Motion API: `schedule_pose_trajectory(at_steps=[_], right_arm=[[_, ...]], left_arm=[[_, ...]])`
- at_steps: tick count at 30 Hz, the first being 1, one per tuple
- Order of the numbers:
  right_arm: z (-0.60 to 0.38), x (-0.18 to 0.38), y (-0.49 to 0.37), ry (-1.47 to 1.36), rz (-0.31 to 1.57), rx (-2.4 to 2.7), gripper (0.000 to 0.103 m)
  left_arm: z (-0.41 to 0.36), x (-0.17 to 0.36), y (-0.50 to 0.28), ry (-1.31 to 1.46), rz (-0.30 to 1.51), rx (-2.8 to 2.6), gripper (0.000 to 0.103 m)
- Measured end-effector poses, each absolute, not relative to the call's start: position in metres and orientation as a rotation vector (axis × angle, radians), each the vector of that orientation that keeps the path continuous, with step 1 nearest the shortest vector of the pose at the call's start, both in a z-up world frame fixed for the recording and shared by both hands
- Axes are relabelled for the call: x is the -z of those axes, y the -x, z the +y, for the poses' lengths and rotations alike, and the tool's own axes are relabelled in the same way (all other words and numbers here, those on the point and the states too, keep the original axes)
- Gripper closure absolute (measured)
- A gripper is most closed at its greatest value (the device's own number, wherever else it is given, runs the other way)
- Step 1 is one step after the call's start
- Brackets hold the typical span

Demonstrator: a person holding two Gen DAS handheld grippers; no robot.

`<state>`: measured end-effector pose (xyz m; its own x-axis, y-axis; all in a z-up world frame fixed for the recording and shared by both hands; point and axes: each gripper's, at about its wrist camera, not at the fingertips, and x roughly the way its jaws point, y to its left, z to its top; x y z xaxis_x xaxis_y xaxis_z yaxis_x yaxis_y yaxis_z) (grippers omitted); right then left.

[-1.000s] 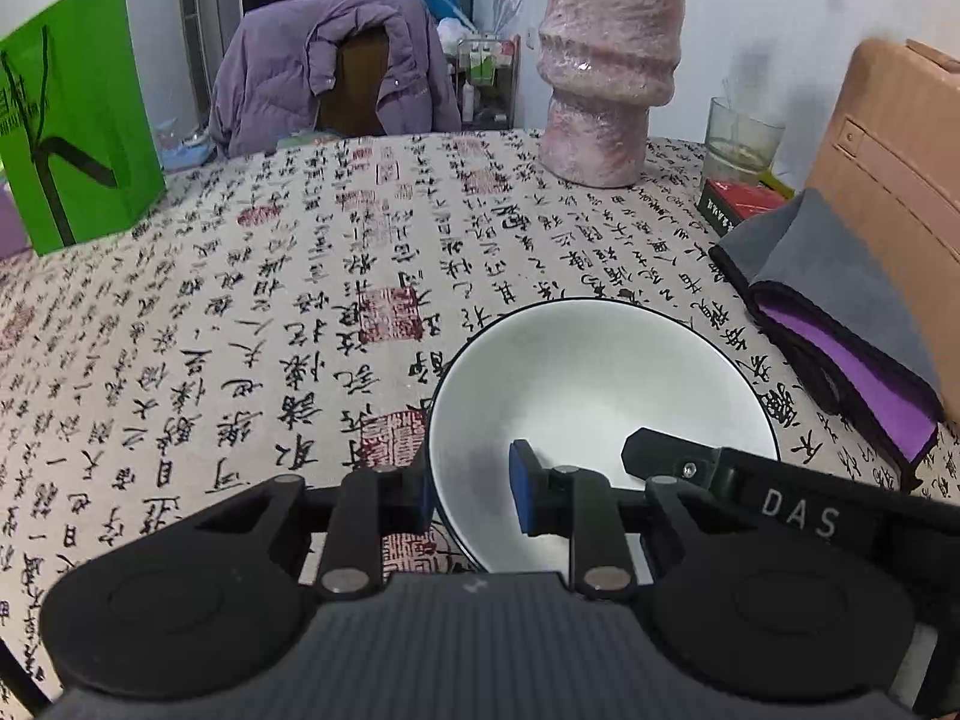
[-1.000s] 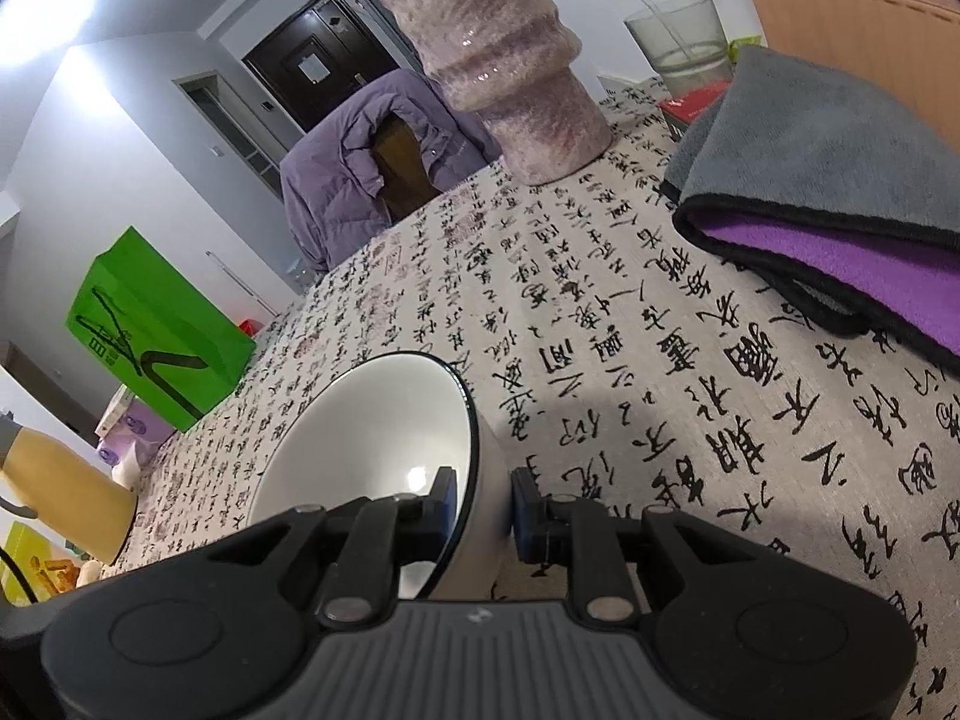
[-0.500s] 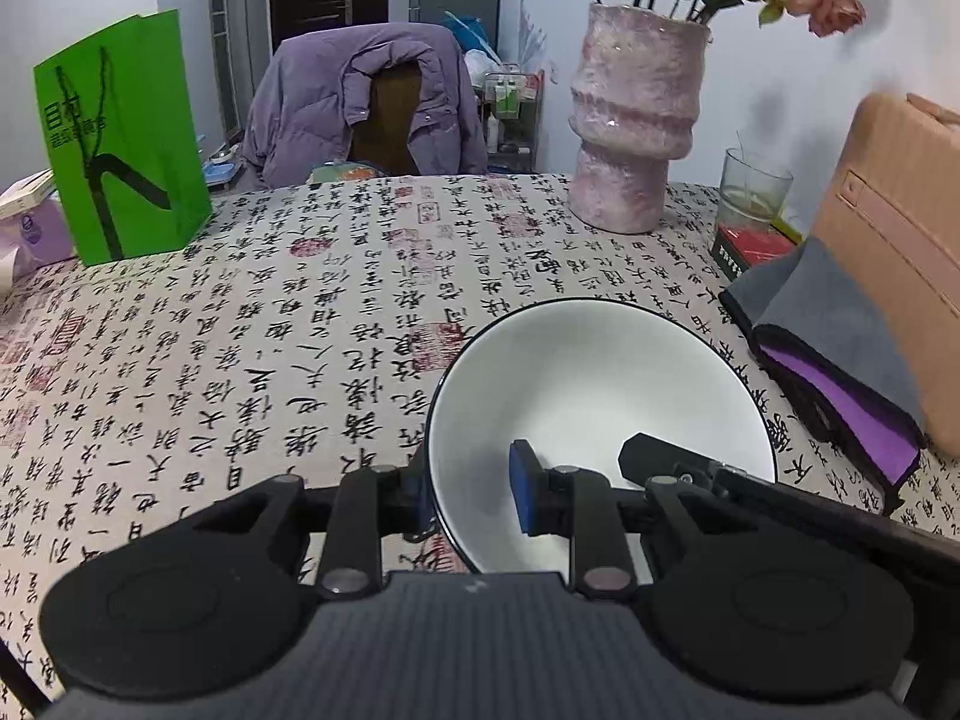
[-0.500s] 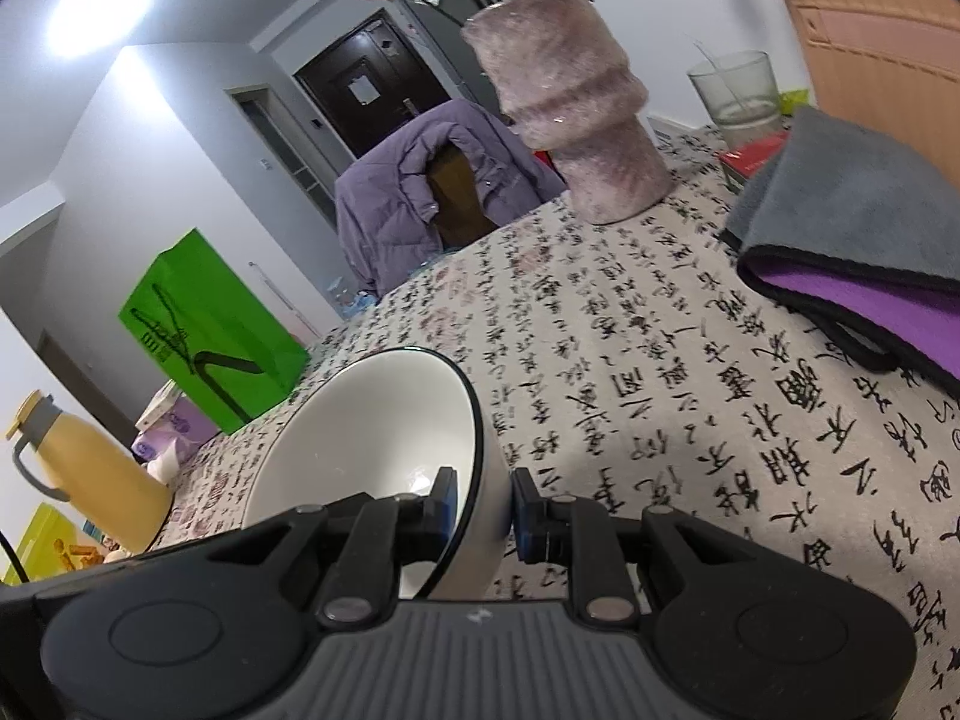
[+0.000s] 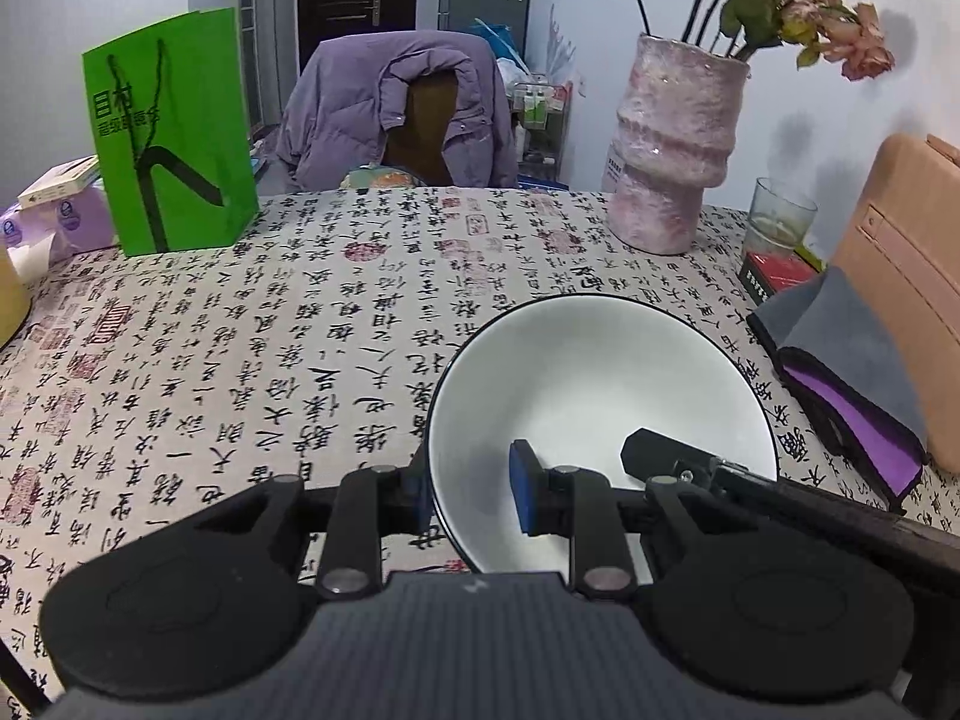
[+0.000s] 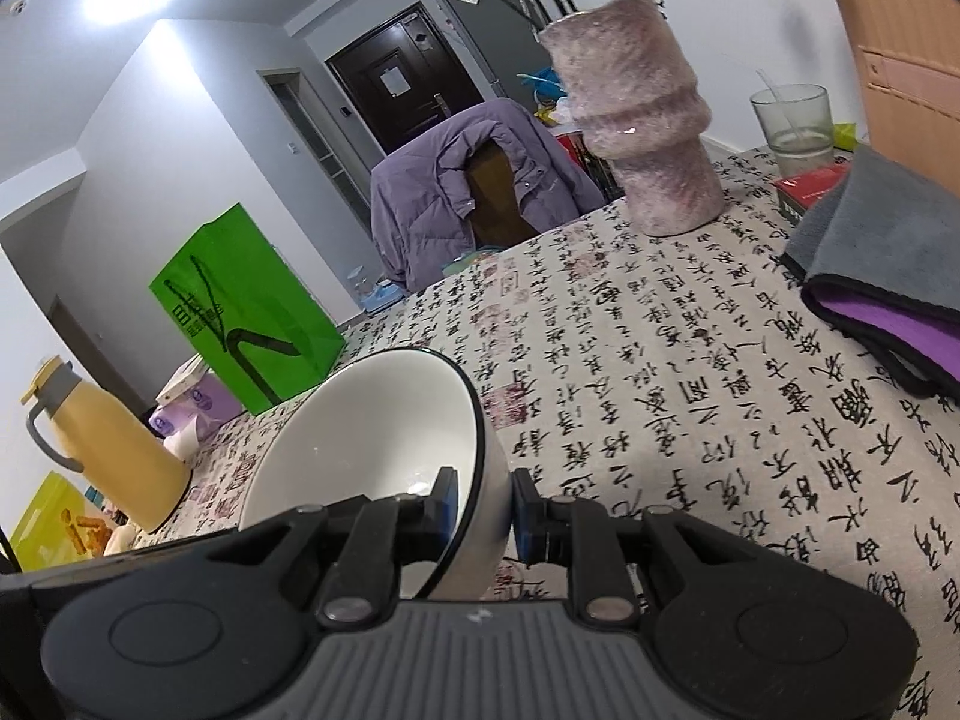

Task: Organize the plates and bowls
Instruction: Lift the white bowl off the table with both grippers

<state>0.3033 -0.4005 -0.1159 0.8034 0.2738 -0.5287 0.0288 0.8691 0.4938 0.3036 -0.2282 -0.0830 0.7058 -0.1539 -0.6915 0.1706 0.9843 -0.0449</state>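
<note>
bowl (image 5: 600, 384) above tabletop (image 5: 270, 330), near vase (image 5: 672, 144) | left gripper (image 5: 471, 492), right gripper (image 6: 483, 507) each clamped on rim | likely stiff, glazed-slick, breakable; hold opposite rim points

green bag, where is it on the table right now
In the left wrist view the green bag stands upright at the far left of the table, left of the chair with the purple jacket and beside a purple tissue pack.
</note>
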Motion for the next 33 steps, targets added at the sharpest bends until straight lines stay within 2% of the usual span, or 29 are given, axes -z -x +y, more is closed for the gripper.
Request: schedule_pose_trajectory(at_steps=[33], right_arm=[[-0.302,0.067,-0.252,-0.449,0.603,-0.211,0.084]], left_arm=[[-0.133,0.040,-0.240,0.025,0.706,0.109,0.079]])
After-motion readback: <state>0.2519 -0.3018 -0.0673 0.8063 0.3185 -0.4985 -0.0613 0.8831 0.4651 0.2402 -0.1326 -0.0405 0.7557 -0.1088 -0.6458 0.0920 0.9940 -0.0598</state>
